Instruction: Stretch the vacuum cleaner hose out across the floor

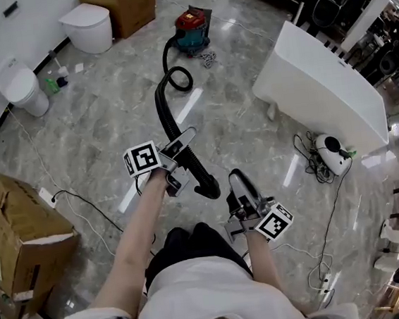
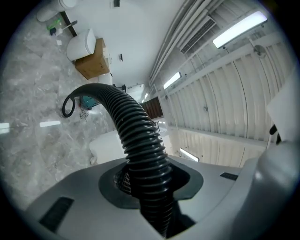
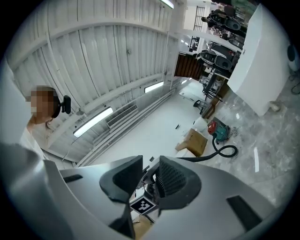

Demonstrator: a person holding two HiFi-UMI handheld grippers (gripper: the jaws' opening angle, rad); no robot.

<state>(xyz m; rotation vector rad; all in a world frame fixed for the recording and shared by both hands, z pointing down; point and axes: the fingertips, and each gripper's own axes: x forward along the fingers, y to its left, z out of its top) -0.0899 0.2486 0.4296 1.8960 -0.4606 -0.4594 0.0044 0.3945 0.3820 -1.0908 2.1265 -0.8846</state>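
Stretching in hand: left tool (image 1: 179,144) clenched on hose (image 1: 164,109), right tool (image 3: 149,176) released, apparently empty; next, draw the loop out straight.

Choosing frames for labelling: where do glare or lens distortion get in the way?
Head view: sharp, but white glare streaks lie on the glossy floor. Left gripper view: heavy fisheye bending, dark corners; the hose is crisp up close. Right gripper view: same fisheye curve, no motion blur.

Open floor (image 1: 110,122) between cardboard box (image 1: 19,231) and bathtub (image 1: 319,86), hose (image 1: 164,109) looping through.
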